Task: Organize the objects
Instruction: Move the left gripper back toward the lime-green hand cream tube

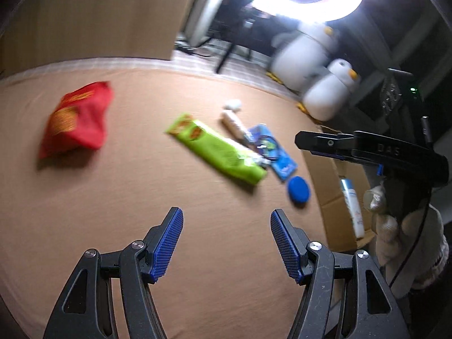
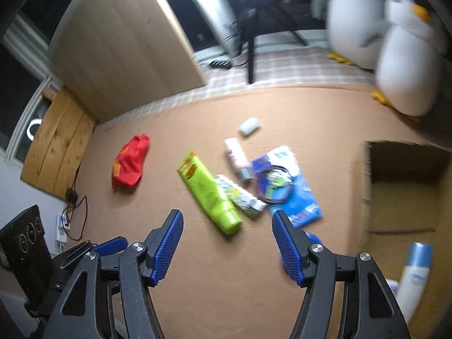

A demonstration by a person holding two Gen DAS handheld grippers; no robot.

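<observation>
We hold the left gripper and right gripper spread wide, empty, above the tan cloth. The cardboard box contains a white-and-blue bottle. The green snack pack and red bag lie outside on the cloth.

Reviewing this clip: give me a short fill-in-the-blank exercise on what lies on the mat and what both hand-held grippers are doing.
1. Both the left hand-held gripper and the right hand-held gripper have jaws that are ____.
2. The snack bag lying apart from the other items is ____ in colour.
3. The spray bottle lies inside the ____.
4. The long green packet lies on the ____ mat.

Missing words: open; red; cardboard box; tan
</observation>
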